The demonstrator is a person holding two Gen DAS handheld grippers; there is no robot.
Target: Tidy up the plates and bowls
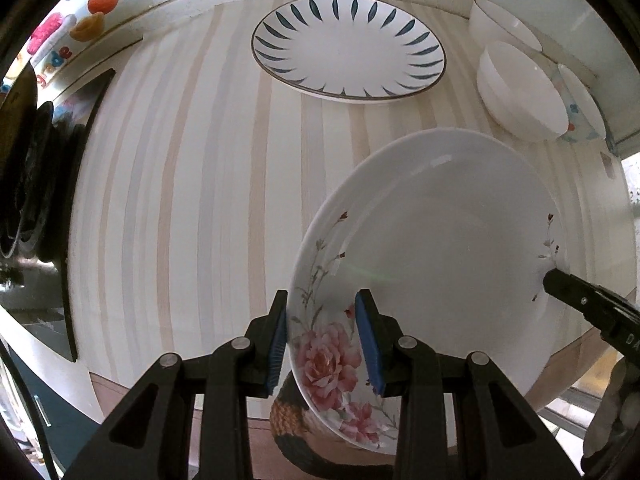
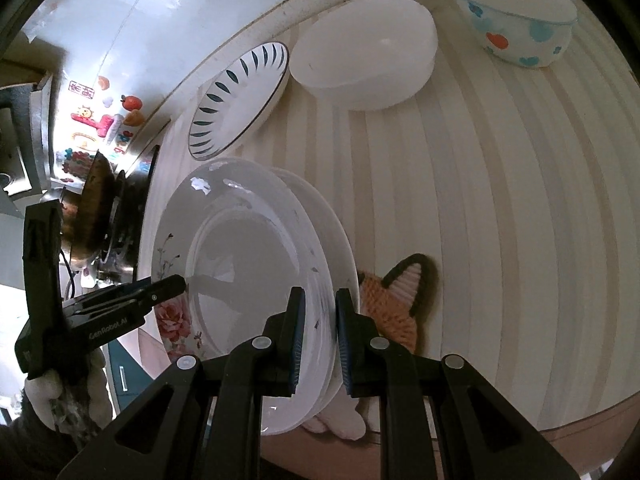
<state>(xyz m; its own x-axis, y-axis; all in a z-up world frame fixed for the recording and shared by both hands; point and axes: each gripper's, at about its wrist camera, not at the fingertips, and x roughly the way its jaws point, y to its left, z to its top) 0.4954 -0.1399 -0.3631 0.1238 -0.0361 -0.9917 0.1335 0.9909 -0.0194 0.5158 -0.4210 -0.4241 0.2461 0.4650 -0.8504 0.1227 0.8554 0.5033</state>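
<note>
A white plate with pink flowers is held above the striped table, over a knitted fox coaster. My left gripper is shut on its flowered rim. My right gripper is shut on the opposite rim; in the right wrist view the plate seems to be two stacked plates. The right gripper also shows in the left wrist view, and the left gripper in the right wrist view. A blue-leaf plate lies at the back.
Two white bowls and a bowl with blue and red flowers stand at the back right. A stove with a dark pan is at the left. The striped table ends at a wall behind.
</note>
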